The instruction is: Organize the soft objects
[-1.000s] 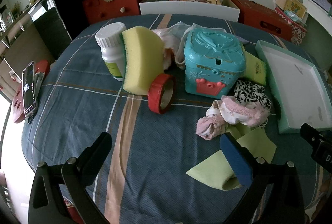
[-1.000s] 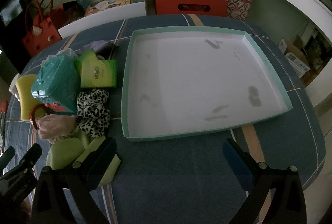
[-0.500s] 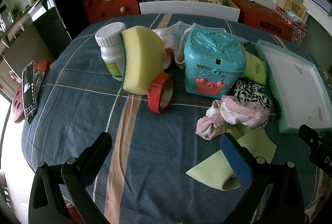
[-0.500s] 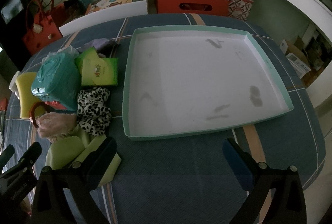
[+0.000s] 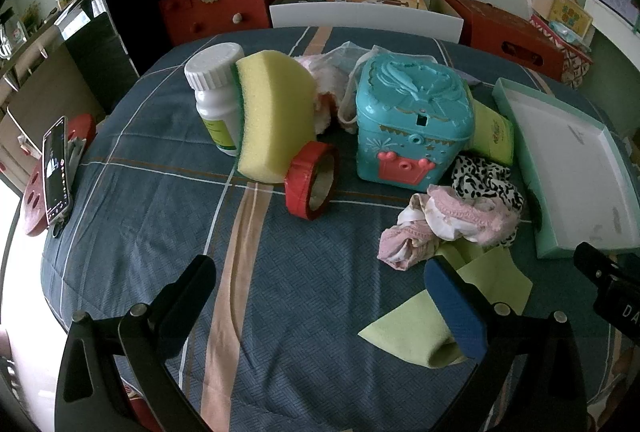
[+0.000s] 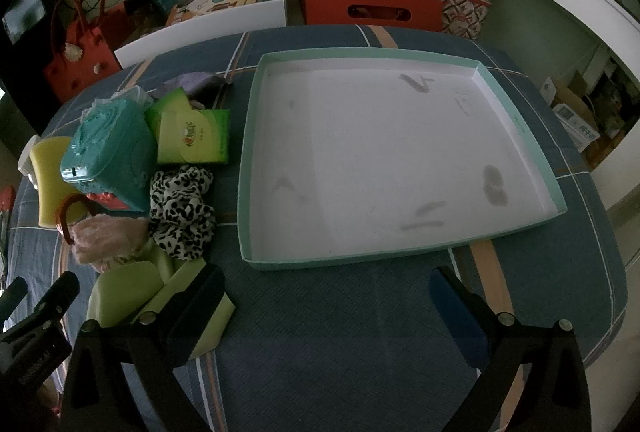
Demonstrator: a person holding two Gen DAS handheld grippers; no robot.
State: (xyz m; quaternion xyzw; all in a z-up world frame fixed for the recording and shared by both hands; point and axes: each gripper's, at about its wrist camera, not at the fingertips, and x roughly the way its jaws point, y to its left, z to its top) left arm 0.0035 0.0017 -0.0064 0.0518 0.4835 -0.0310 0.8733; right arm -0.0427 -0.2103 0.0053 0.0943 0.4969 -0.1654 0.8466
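Note:
A yellow sponge (image 5: 272, 119) leans on a white bottle (image 5: 216, 95). Pink crumpled cloth (image 5: 448, 228) lies in front of a leopard-print scrunchie (image 5: 484, 179), with a light green cloth (image 5: 424, 324) nearer me. My left gripper (image 5: 324, 304) is open above the blue tablecloth, its right finger over the green cloth. The mint-rimmed white tray (image 6: 400, 256) holds nothing. My right gripper (image 6: 328, 312) is open in front of the tray, its left finger over the green cloth (image 6: 124, 296). The scrunchie (image 6: 180, 207) and pink cloth (image 6: 108, 236) lie left of the tray.
A teal plastic box (image 5: 412, 127), a red tape roll (image 5: 312, 187) and a green tissue pack (image 6: 192, 139) share the pile. A phone (image 5: 54, 171) on a red stand sits at the table's left edge. Red bag (image 5: 220, 3) and boxes stand behind the table.
Both views shifted only slightly; the right wrist view drifted a little so the tray sits marginally lower. Nothing was gripped or moved.

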